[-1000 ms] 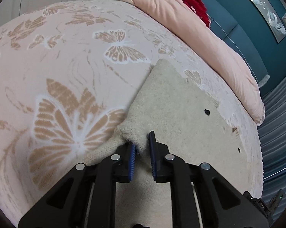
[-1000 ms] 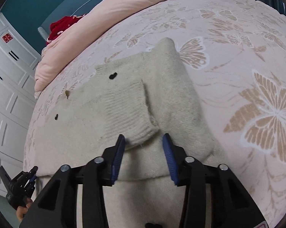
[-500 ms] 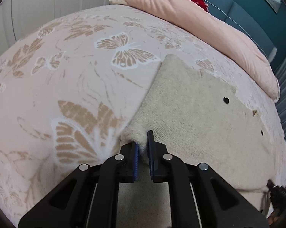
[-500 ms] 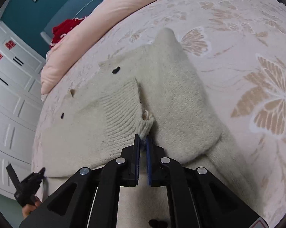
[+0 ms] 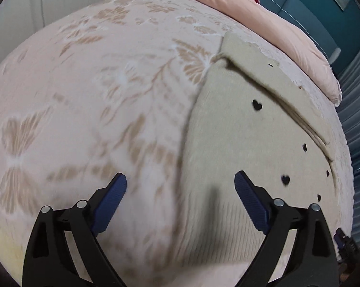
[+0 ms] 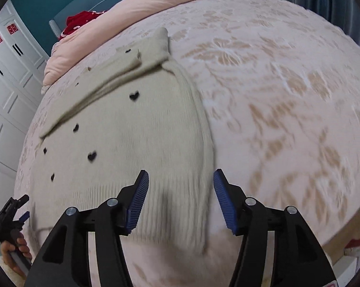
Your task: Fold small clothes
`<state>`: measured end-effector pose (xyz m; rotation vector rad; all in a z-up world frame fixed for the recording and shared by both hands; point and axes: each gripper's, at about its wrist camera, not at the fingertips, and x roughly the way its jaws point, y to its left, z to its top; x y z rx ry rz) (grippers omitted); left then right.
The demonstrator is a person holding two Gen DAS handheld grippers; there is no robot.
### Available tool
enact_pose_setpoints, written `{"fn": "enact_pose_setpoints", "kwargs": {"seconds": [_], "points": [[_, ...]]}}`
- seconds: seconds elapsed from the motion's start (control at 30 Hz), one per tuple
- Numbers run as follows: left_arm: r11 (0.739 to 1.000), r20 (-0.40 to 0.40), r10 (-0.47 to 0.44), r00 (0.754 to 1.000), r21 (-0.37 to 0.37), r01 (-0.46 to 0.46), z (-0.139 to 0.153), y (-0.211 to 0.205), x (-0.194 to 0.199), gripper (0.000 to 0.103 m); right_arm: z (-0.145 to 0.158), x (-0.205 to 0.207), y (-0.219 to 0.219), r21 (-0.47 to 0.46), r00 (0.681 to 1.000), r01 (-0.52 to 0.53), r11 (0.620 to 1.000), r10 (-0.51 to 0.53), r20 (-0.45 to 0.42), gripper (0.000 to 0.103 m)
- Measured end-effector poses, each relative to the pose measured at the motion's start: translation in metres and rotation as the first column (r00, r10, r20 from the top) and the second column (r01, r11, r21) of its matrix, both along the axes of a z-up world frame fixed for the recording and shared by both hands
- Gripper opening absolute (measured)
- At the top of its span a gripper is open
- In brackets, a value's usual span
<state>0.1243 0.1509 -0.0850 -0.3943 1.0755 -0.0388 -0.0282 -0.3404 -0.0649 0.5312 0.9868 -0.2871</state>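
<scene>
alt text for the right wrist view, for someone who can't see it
The open right gripper hangs over the near hem of a cream sweater with small black hearts, lying on a pink butterfly-patterned bed. A pink duvet lies behind it.

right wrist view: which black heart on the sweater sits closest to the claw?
The heart low on the sweater, just up-left of the right claw. The others lie farther: one higher up mid-panel, one by the folded flap, and small ones toward the left edge.

Cream knitted sweater point(image 5: 246, 143) point(image 6: 132, 129) with small black hearts, lying flat on the bed, one sleeve folded diagonally across its far edge.
</scene>
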Motion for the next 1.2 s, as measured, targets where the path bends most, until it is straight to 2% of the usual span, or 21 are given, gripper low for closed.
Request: {"fn": "enact_pose_setpoints", "kwargs": {"seconds": [0.07,0.2,0.3,0.4,0.53,0.63,0.7,0.73,0.83,0.87,0.9,1.03,1.1,1.2], "points": [[0.999,0.007,0.014,1.000,-0.045,-0.013,-0.001,0.009,-0.027,0.090,-0.007,-0.025,0.009,0.038,1.000,0.003,0.999,-0.002,-0.016,0.062],[0.998,-0.013,-0.002,1.000,-0.056,0.001,-0.001,0.001,-0.047,0.094,-0.023,-0.046,0.021,0.102,0.999,0.013,0.995,-0.009,-0.032,0.066],[0.993,-0.015,-0.013,1.000,-0.117,0.011,-0.001,-0.009,-0.044,0.095,-0.024,-0.045,0.027,0.117,1.000,0.028,0.993,-0.027,-0.006,0.073],[0.987,-0.021,-0.003,1.000,-0.158,-0.001,-0.004,-0.017,-0.034,0.097,-0.024,-0.034,0.024,0.164,0.998,0.048,0.985,-0.053,0.027,0.075],[0.985,-0.034,0.014,0.999,-0.170,-0.019,-0.007,-0.025,-0.019,0.098,-0.027,-0.022,0.014,0.264,0.991,0.103,0.959,-0.122,0.059,0.076],[0.971,-0.034,-0.003,0.999,-0.238,-0.005,-0.006,-0.027,-0.010,0.098,-0.028,-0.013,0.010,0.327,0.986,0.112,0.938,-0.145,0.077,0.076],[0.967,-0.043,0.002,0.999,-0.256,-0.013,-0.007,-0.028,-0.006,0.097,-0.030,-0.008,0.010,0.342,0.985,0.116,0.933,-0.151,0.079,0.076],[0.969,-0.050,0.011,0.999,-0.247,-0.023,-0.007,-0.028,-0.004,0.095,-0.031,-0.006,0.011,0.343,0.985,0.118,0.932,-0.154,0.079,0.076],[0.983,-0.063,0.015,0.998,-0.180,-0.026,-0.004,-0.031,0.002,0.077,-0.029,0.000,0.013,0.326,0.985,0.118,0.938,-0.152,0.080,0.076],[0.987,-0.064,0.003,0.998,-0.161,-0.014,-0.003,-0.032,0.003,0.065,-0.028,0.001,0.015,0.320,0.986,0.116,0.940,-0.149,0.080,0.076],[0.989,-0.066,-0.014,0.998,-0.150,0.004,-0.002,-0.034,0.004,0.058,-0.028,0.004,0.016,0.315,0.987,0.111,0.942,-0.143,0.080,0.075],[0.989,-0.089,-0.068,0.994,-0.134,0.055,0.001,-0.043,0.008,0.053,-0.028,0.009,0.022,0.290,0.990,0.092,0.953,-0.118,0.074,0.067],[0.984,-0.096,-0.106,0.990,-0.151,0.091,0.001,-0.049,0.009,0.042,-0.029,0.012,0.025,0.290,0.992,0.073,0.954,-0.099,0.075,0.058],[0.987,-0.103,-0.129,0.986,-0.106,0.118,-0.001,-0.057,0.010,0.042,-0.030,0.016,0.028,0.266,0.995,0.062,0.962,-0.082,0.063,0.057]]}}
